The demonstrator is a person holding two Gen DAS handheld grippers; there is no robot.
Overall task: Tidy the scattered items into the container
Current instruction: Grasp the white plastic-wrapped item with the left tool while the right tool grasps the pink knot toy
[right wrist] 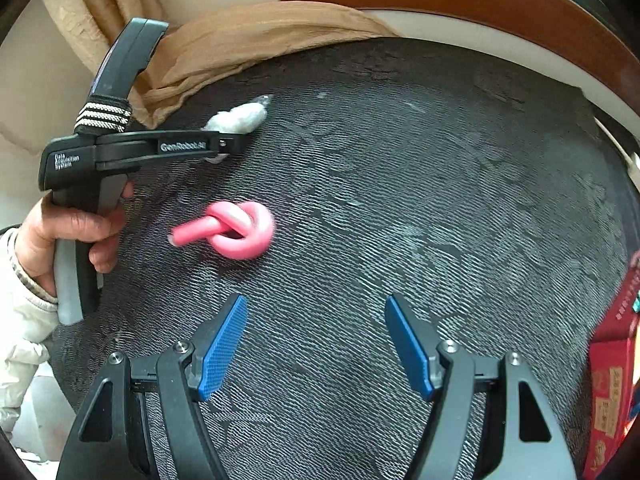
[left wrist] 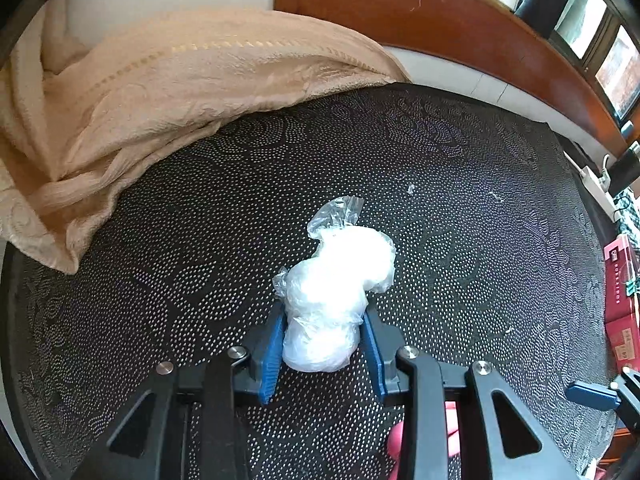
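The big dark table (left wrist: 460,184) has lots of bare room out to its far edge, the red box (right wrist: 612,376), maybe the container, sits at its right edge, the left gripper (left wrist: 324,344) squeezes the plastic bag (left wrist: 336,276), and the right gripper (right wrist: 316,344) gapes with nothing in it near the pink knot (right wrist: 236,230).

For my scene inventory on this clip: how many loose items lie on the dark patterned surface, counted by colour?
White or clear: 1, the crumpled plastic bag, between the left gripper's pads.
Pink: 1, the knotted pink tube, lying free ahead of the open right gripper.
Total: 2.
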